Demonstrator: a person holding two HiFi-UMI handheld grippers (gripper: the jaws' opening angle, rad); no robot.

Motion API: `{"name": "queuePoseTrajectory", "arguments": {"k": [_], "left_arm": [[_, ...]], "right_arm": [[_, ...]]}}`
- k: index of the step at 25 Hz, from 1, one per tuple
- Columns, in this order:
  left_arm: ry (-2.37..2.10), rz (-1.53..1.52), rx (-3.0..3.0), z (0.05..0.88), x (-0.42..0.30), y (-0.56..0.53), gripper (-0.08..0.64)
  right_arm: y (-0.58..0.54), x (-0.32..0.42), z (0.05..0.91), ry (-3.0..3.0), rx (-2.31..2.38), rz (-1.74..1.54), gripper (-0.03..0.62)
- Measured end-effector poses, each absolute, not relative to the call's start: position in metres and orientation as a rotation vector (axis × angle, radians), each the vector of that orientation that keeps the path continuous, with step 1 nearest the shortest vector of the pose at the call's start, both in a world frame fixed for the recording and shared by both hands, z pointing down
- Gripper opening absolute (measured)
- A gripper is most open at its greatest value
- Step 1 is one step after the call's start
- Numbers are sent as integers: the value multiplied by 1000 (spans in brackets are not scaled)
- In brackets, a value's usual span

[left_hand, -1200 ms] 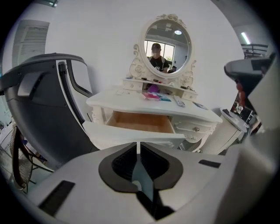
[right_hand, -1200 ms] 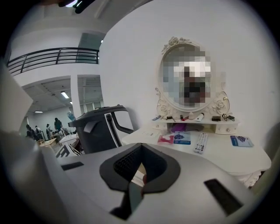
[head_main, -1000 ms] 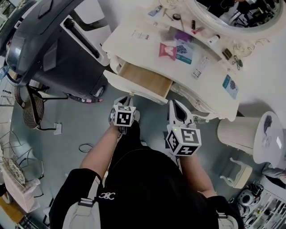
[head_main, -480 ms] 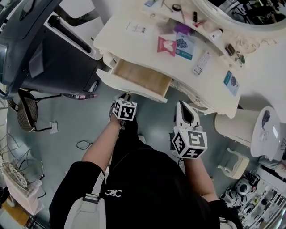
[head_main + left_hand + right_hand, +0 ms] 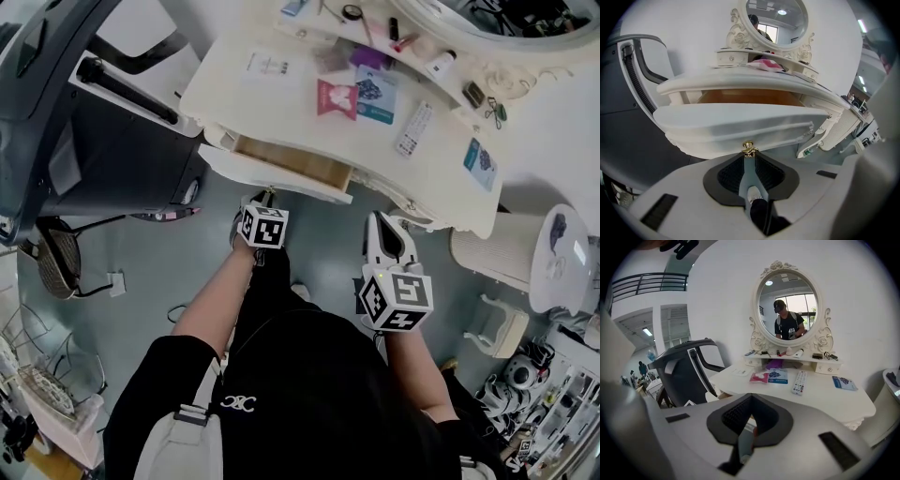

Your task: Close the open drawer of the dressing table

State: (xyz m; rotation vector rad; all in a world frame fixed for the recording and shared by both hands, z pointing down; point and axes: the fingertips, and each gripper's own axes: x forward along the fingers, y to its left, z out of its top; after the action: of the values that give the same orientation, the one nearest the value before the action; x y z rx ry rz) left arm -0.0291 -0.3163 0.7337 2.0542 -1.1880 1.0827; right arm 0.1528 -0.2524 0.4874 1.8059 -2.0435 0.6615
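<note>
One straight push looks enough: left gripper (image 5: 749,154), clamped on the brass knob (image 5: 748,149), faces the dressing table's (image 5: 441,178) part-open drawer (image 5: 291,164) at 12 o'clock. Right gripper (image 5: 386,234), jaws together and empty, hangs at its 3 o'clock, farther off.

The right gripper (image 5: 751,401) has its jaws together with nothing between them, just in front of the table (image 5: 825,399). On the table lie a pink packet (image 5: 759,377), a blue packet (image 5: 778,376), a remote (image 5: 800,382) and, toward its right end, a blue card (image 5: 844,383). An oval mirror (image 5: 790,310) stands at the table's back, reflecting a person. A dark chair (image 5: 689,366) stands left of the table.
</note>
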Motion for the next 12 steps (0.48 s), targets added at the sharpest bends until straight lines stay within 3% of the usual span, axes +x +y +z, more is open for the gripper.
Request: {"name": "queuePoseTrajectory", "arguments": {"k": [12], "left_arm": [[-1100, 1138, 2128, 734, -3, -380, 71]], "right_arm": [[-276, 185, 479, -1910, 2010, 704, 9]]}}
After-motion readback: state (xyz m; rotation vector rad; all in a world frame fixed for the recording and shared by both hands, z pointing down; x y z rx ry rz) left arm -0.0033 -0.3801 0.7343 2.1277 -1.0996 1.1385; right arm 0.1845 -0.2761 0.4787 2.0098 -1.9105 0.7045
